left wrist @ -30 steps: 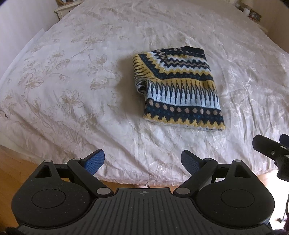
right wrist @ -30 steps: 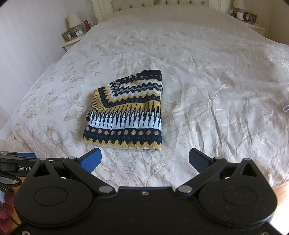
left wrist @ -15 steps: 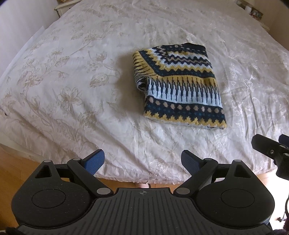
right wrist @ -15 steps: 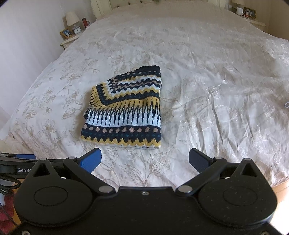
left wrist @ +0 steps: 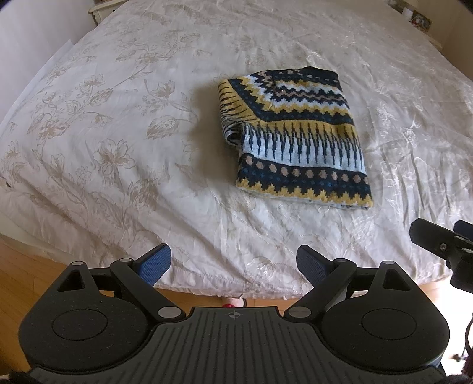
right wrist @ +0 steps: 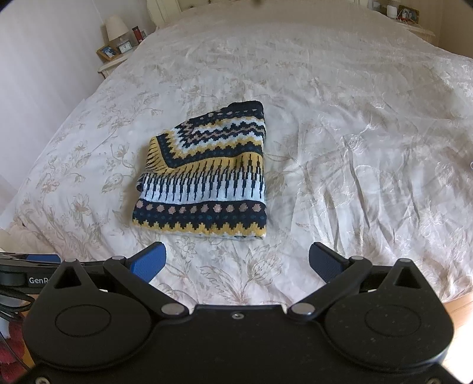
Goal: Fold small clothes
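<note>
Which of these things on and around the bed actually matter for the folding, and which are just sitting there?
Part of the job:
patterned knit garment, folded on the bed
left gripper, open
right gripper, open
bedspread, the work surface

Just lying about:
lamp
picture frame
small clock

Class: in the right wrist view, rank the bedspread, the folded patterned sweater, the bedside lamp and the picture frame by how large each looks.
1. bedspread
2. folded patterned sweater
3. bedside lamp
4. picture frame

The lamp and frame stand far off, so their true sizes stay unsure.

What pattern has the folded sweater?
Navy, yellow and pale blue zigzag bands on the sweater; right wrist view shows it best.
</note>
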`<state>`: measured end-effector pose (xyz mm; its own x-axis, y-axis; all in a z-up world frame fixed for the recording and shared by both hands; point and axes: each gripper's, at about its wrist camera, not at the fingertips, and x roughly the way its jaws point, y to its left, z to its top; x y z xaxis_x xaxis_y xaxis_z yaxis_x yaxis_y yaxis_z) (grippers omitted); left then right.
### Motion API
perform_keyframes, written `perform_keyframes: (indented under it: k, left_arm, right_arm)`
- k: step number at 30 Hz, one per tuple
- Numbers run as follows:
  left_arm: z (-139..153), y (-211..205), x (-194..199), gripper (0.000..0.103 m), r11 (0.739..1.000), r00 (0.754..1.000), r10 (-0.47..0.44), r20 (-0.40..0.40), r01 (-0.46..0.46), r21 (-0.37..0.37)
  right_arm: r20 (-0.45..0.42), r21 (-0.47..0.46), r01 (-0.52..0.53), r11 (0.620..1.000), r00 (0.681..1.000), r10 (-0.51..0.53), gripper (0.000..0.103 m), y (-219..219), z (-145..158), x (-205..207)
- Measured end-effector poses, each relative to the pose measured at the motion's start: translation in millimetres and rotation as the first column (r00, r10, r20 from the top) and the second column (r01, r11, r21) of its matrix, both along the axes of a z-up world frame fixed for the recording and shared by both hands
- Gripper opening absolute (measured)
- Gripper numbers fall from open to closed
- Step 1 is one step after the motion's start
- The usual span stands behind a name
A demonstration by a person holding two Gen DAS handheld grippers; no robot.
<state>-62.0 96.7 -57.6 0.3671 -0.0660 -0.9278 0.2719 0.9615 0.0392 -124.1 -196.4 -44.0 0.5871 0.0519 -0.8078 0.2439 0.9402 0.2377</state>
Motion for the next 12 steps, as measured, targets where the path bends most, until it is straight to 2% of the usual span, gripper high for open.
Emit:
perform_keyframes:
  k: [12]
  left_arm:
    - [-2.7, -3.4, 6.8, 0.092, 1.0, 1.0, -0.014, -0.009, 0.014, -0.002]
  right_arm:
    - [-0.007, 0.005, 0.0, 1.0, 1.0, 0.0, 0.102, 1.4, -4.0, 5.2]
